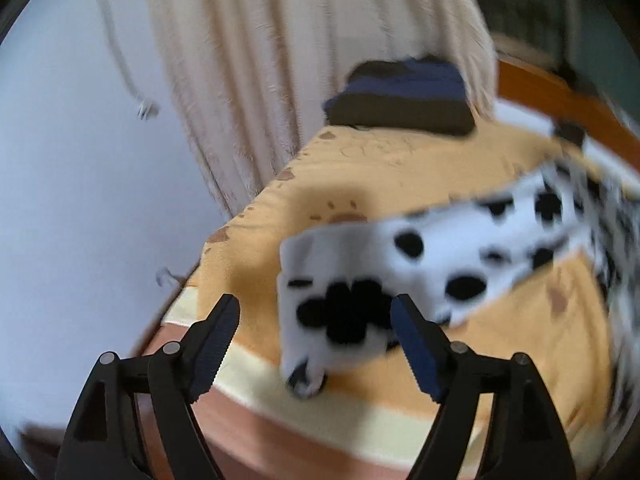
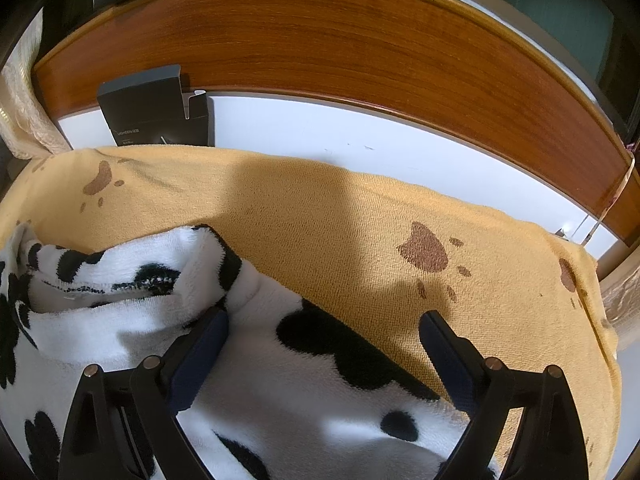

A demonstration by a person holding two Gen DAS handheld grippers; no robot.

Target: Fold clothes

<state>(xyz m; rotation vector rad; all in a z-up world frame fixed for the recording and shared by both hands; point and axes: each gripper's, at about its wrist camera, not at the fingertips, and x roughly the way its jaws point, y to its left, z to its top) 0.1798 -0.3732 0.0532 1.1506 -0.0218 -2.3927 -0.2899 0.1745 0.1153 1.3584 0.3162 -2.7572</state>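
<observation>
A white fleece garment with black spots (image 1: 432, 248) lies stretched across a yellow paw-print towel (image 1: 380, 168); the left wrist view is blurred. One end of it rests between the fingers of my left gripper (image 1: 316, 302), whose jaws stand wide apart with neither pad pressing on the cloth. In the right wrist view the same garment (image 2: 304, 400) is bunched at the lower left on the towel (image 2: 340, 216). My right gripper (image 2: 325, 315) hovers open over it. Its left finger (image 2: 200, 352) sits against a fold and its right finger (image 2: 448, 356) is over the garment's edge.
A folded stack of dark and blue clothes (image 1: 400, 96) sits at the far end of the towel beside a cream curtain (image 1: 300, 60). A black box (image 2: 156, 108) leans against a wooden board (image 2: 320, 40) behind a white surface (image 2: 360, 136).
</observation>
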